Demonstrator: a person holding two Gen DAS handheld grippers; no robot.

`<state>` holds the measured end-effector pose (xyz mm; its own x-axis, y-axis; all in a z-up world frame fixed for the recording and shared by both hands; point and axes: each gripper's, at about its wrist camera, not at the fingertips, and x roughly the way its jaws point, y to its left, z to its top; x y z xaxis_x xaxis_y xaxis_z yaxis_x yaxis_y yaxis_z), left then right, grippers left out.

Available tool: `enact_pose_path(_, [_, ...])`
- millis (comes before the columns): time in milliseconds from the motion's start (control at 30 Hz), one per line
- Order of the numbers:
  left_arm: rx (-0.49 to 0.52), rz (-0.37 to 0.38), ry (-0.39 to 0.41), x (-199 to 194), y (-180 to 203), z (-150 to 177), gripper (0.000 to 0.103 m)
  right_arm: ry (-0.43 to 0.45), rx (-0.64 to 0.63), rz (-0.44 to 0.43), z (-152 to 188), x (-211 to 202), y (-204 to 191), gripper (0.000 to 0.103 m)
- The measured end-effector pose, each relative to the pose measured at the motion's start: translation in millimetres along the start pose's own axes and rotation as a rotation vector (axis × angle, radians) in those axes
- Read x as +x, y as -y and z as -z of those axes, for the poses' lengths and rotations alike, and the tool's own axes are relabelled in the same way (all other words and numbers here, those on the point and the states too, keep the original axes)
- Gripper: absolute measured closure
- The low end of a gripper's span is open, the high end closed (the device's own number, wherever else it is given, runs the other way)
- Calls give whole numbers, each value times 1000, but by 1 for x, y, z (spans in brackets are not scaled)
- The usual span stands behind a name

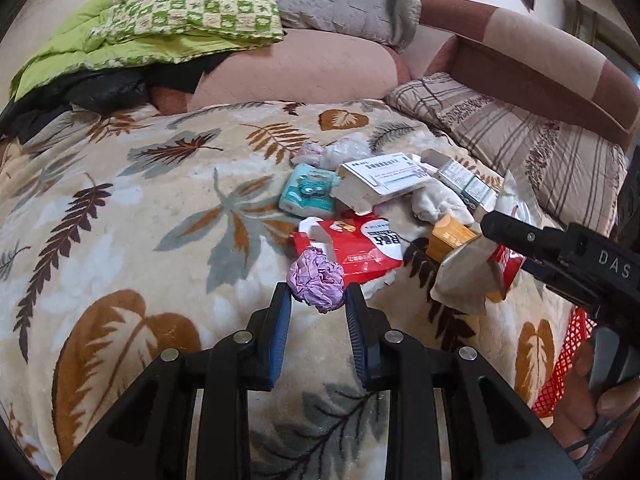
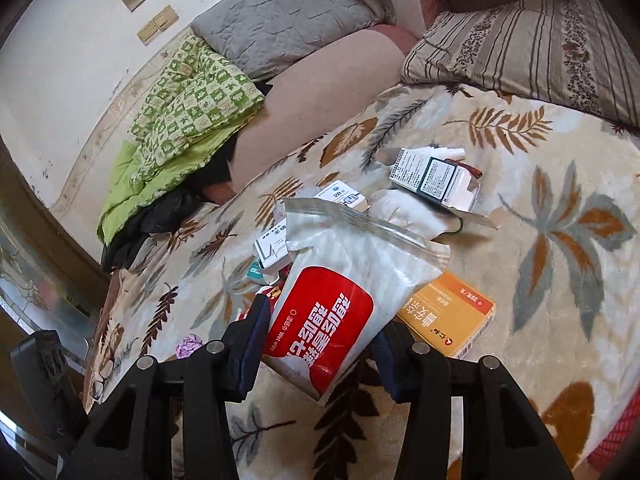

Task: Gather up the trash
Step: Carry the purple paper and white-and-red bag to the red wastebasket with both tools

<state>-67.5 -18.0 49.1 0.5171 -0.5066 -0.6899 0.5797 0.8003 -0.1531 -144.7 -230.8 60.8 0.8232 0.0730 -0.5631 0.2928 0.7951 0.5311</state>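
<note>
Left gripper [image 1: 318, 300] is about half open, with its blue pads on either side of a crumpled purple wad [image 1: 317, 285]. The wad sits right between the fingertips and looks like it's touching both, but I can't tell if it's properly pinched or just resting on the blanket [image 1: 140, 208]. The gripper points along the bed toward the trash pile.

Right gripper [image 2: 320, 340] is open fairly wide and has a white-and-red wet wipes pouch [image 2: 344, 292] between its fingers, zip edge pointing away from the camera. The left pad presses the pouch's side; the right finger is mostly hidden behind it. In the left view the pouch hangs at the gripper's tip, lifted off the blanket, so it's being held. A hand [image 1: 600, 392] is wrapped round that gripper's handle at the lower right, next to a bit of red mesh basket [image 1: 568, 360].

The rest of the trash is on the leaf-print blanket: an orange box [image 2: 452, 316] just beside the pouch, a red pack [image 1: 356, 248] right behind the purple wad, a teal tissue pack [image 1: 308, 196], a few white medicine boxes [image 1: 384, 184] and a crumpled white tissue [image 1: 440, 204] bunched together. Pillows sit well behind the pile.
</note>
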Motion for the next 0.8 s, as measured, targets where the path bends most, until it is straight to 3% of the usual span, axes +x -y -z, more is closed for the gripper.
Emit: enact_pose_path(800, [77,-46,10,-1,18,9,76,23,-51,81,5,-15,4,51])
